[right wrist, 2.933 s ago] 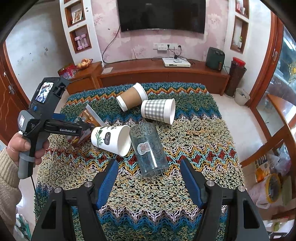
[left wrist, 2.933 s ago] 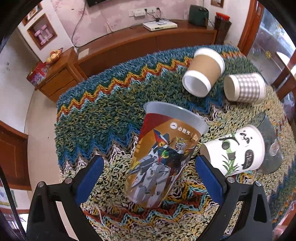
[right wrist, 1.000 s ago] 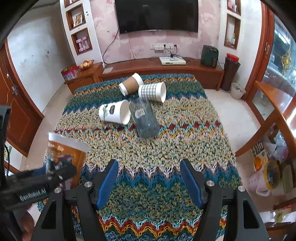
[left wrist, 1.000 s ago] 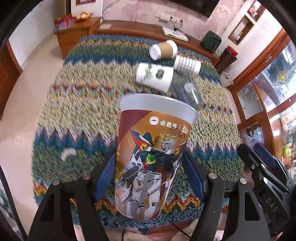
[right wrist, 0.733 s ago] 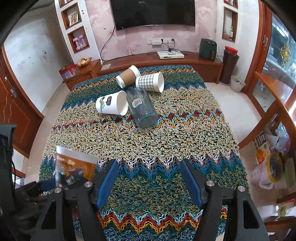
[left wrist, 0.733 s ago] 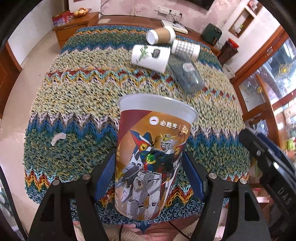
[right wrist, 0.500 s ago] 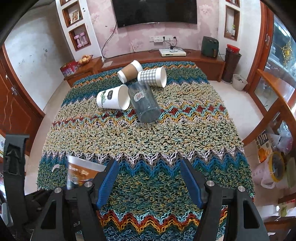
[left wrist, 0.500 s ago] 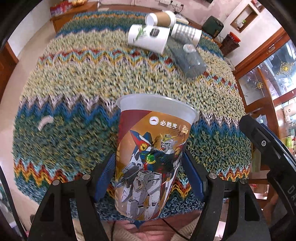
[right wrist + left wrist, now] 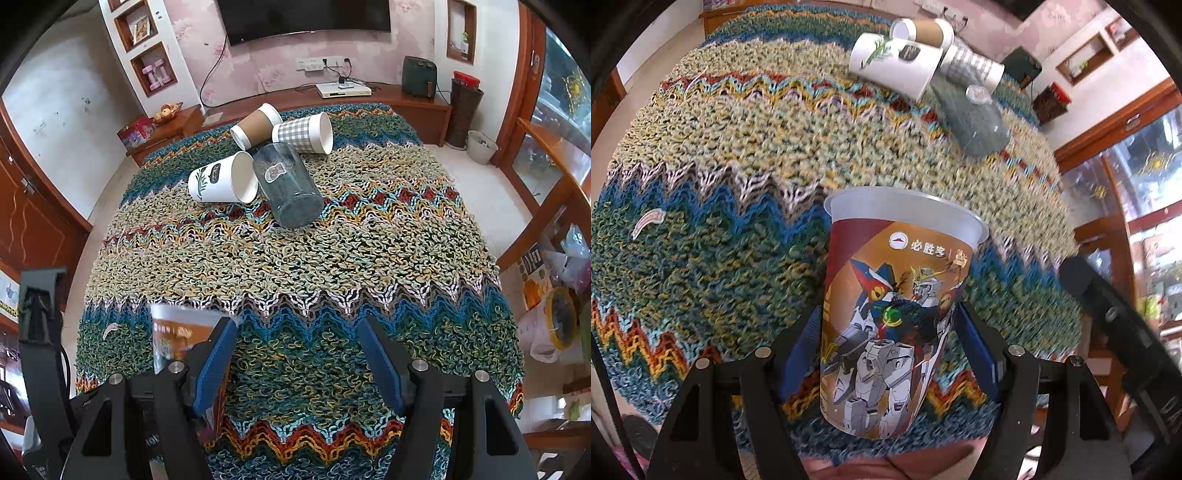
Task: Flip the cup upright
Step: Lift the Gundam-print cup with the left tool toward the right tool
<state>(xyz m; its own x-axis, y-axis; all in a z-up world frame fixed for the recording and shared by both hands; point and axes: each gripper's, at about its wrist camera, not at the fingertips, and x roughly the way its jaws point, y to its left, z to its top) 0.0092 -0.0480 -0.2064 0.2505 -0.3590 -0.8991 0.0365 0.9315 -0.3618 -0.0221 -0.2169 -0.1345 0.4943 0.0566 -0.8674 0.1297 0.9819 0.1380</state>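
Observation:
My left gripper is shut on a tall plastic cup with a robot print. The cup stands mouth up, over the near edge of the knitted zigzag cloth. The same cup shows at the lower left of the right wrist view, partly behind my right gripper's left finger. My right gripper is open and empty above the near part of the cloth.
Several cups lie on their sides at the far end: a white leaf-print cup, a clear grey tumbler, a checked cup and a brown sleeved cup. A wooden cabinet runs behind the table. A small white scrap lies on the cloth.
The left gripper closed on the robot-print cup, lifted it away from the other cups and carried it back to the near edge, mouth up. The right gripper stayed open and drew back a little.

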